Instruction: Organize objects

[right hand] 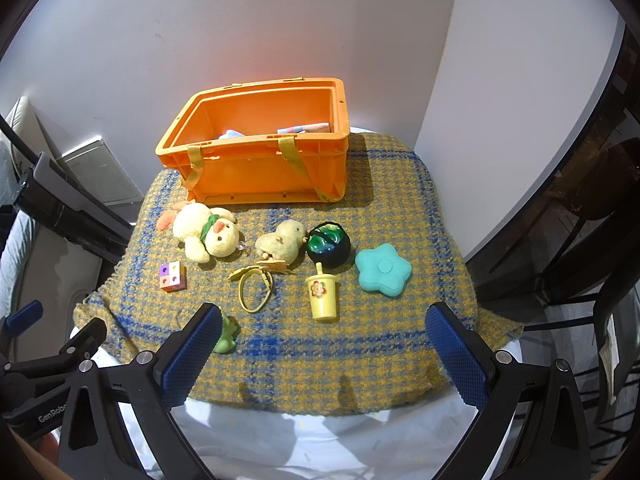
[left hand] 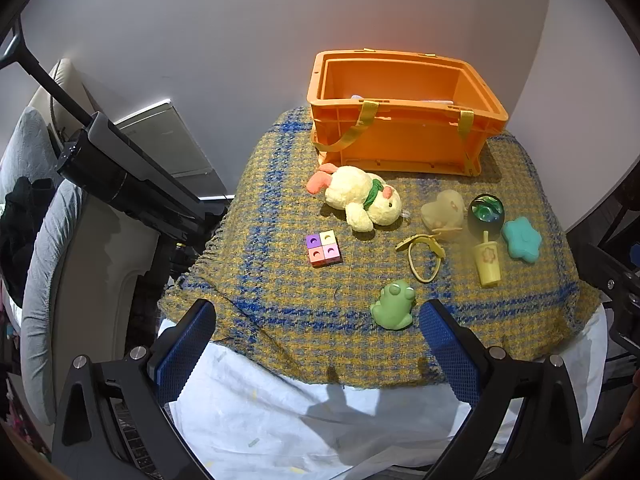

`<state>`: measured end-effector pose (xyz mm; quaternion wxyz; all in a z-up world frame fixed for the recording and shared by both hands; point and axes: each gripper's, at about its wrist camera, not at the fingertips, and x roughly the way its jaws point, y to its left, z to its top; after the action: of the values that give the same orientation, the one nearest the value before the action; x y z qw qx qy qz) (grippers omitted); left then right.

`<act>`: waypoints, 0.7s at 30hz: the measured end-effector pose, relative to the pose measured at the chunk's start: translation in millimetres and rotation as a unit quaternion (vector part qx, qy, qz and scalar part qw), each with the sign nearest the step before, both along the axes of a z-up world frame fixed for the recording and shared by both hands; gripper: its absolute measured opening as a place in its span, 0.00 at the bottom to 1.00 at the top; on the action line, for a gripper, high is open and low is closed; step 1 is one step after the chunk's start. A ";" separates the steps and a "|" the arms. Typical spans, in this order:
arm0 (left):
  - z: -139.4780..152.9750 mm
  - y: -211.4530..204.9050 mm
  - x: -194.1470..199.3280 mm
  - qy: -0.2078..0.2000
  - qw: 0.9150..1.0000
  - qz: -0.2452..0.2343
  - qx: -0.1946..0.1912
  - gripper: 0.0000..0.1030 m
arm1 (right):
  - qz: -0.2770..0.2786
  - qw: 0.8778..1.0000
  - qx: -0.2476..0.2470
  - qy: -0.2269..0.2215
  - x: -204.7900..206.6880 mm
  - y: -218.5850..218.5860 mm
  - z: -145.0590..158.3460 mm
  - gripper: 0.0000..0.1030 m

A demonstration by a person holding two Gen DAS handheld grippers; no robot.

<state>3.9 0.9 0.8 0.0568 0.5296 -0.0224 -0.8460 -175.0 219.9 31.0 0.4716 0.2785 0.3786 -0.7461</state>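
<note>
Both hand-held grippers, left (left hand: pixel 316 336) and right (right hand: pixel 322 344), hang with jaws apart and empty at the near edge of the blanket-draped worktop (right hand: pixel 380 360). Toys lie scattered before the orange crate (right hand: pixel 260 152) at the far side. The closely grouped small chick (right hand: pixel 282 244), black pot (right hand: pixel 329 244) and yellow cup (right hand: pixel 323 294) could be knocked over by a careless grab.

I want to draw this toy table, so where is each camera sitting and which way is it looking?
Left wrist view: sits on the left gripper, facing forward over the blanket toward the orange crate; its two blue fingers, spread apart, show, with the green frog between them.
Right wrist view: sits on the right gripper, facing the same way from further right; its spread blue fingers show, and the left gripper pokes in at the left edge.
Both see the crate, plush duck, yellow cup and teal star.
</note>
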 end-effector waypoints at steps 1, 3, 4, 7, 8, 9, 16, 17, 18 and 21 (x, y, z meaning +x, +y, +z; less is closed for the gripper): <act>0.0 -0.3 -0.1 0.000 1.000 0.001 0.000 1.00 | 0.000 1.000 0.000 0.000 0.1 0.0 0.0 0.99; 0.0 -1.0 0.6 0.001 1.000 0.003 0.000 1.00 | 0.001 1.000 0.000 0.000 0.1 0.0 0.0 0.99; 0.3 -1.3 0.7 0.001 1.000 0.003 -0.001 1.00 | 0.001 1.000 0.000 0.001 0.1 0.0 0.0 0.99; 0.3 -1.1 0.4 0.001 1.000 0.004 -0.001 1.00 | 0.020 1.000 -0.002 0.006 0.4 -0.6 0.1 0.99; 0.4 -0.9 0.4 0.001 1.000 0.005 -0.001 1.00 | 0.020 1.000 -0.002 0.006 0.5 -0.9 -0.4 0.99; 0.4 -0.9 0.1 0.001 1.000 0.005 -0.001 1.00 | 0.021 1.000 -0.002 0.007 0.6 -0.9 -0.4 0.99; 1.0 -1.5 1.0 0.002 1.000 0.009 -0.004 1.00 | 0.022 1.000 -0.003 0.007 0.5 -0.8 -0.6 0.99; 1.0 -1.3 0.5 0.002 1.000 0.010 -0.004 1.00 | 0.022 1.000 -0.003 0.007 0.5 -0.8 -0.6 0.99; 1.1 -1.1 0.4 0.001 1.000 0.010 -0.005 1.00 | 0.022 1.000 -0.003 0.007 0.4 -0.7 -0.3 0.99; 0.9 -0.9 0.4 0.002 1.000 0.011 -0.006 1.00 | 0.022 1.000 -0.003 0.007 0.4 -1.0 -0.4 0.99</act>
<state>4.4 0.0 1.6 0.0694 0.5278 -0.0210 -0.8463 -174.5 218.9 30.6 0.4863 0.2636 0.3859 -0.7383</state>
